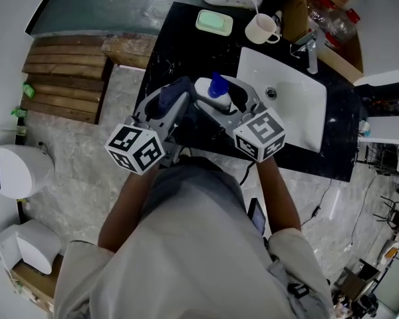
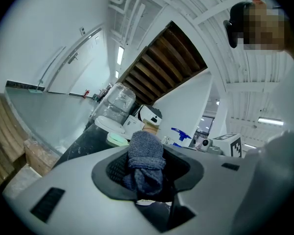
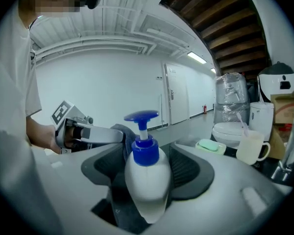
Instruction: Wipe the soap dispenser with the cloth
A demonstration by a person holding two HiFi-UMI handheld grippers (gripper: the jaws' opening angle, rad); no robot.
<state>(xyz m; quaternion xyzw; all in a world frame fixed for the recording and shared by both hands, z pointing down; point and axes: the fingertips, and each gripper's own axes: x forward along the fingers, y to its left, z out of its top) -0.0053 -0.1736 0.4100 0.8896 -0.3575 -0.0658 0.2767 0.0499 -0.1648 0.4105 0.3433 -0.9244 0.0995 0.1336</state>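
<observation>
The right gripper point(image 3: 148, 166) is clamping the dispenser point(image 3: 146, 182). Its jaws are standing wide and pressing on either flank of the white body, so the bottle is being held steady over the counter point(image 1: 179, 35), just left of the sink point(image 1: 299, 111). Gripping it by the sides is leaving the front, the shoulder and the blue pump free for wiping, I would judge. The left gripper point(image 2: 147, 169) is pinching a folded dark blue cloth point(image 2: 146, 153) between closed jaws, and a rounded wad is sticking out past the tips, likely to serve as the wiping face. In the head view the two grippers are meeting, with the cloth lying just beside the bottle's left flank; whether it is touching I cannot tell. The wipe seems to be only beginning. A green soap dish point(image 1: 214, 22) and a mug point(image 1: 261, 28) are sitting well apart at the counter's back, out of the way. Nothing readable is showing: the bottle's face is plain white, and the gripper cubes are carrying only black-and-white square patterns.
</observation>
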